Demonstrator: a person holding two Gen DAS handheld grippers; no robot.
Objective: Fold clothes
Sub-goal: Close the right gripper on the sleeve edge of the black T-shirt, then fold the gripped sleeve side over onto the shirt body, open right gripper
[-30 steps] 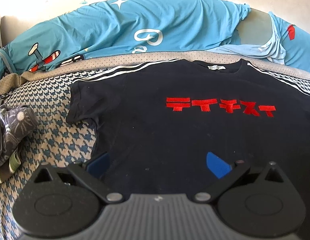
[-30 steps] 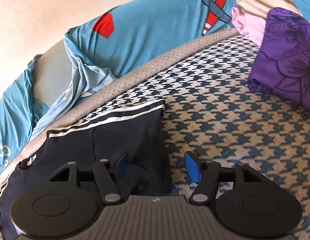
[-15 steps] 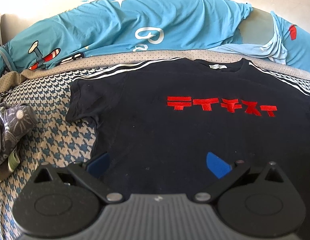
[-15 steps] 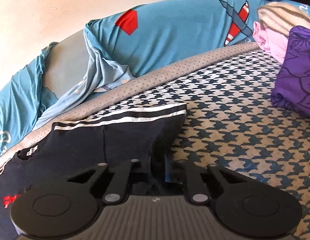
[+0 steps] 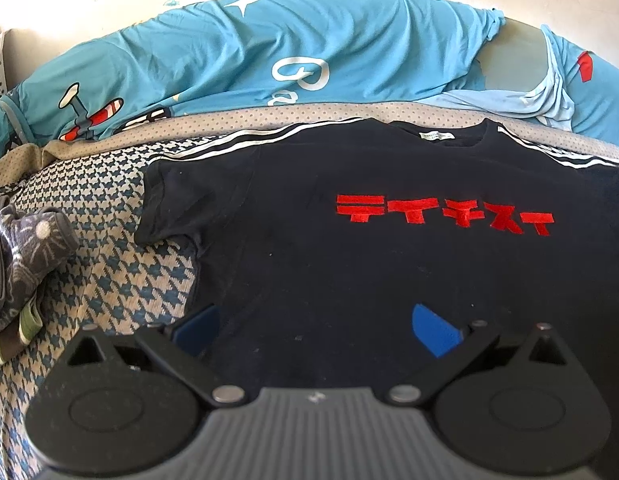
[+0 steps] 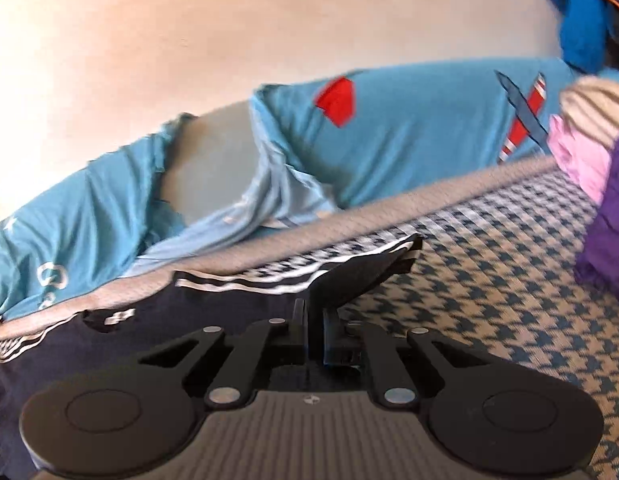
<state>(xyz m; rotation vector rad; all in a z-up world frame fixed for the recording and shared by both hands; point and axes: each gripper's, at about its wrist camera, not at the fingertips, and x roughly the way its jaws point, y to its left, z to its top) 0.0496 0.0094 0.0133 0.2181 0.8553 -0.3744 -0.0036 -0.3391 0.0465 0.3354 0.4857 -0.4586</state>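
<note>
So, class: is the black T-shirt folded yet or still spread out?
Mostly spread: the black T-shirt lies flat, red lettering showing. Only one sleeve is lifted, pinched in the right hand-held gripper.

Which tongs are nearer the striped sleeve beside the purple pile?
Right. The right tongs are shut on that sleeve, lifting it. The left tongs hover open over the shirt's lower body, away from it.

Place: home bedroom.
Surface: bed under a houndstooth cover [image 5: 109, 280].
Bedding: blue cartoon-aeroplane sheet [image 5: 309, 48] bunched along a plain cream wall [image 6: 189, 40].
Laundry: black T-shirt [image 5: 349, 260] spread flat; purple garment [image 6: 613, 224] and pink garment [image 6: 577, 160] heaped nearby.
</note>
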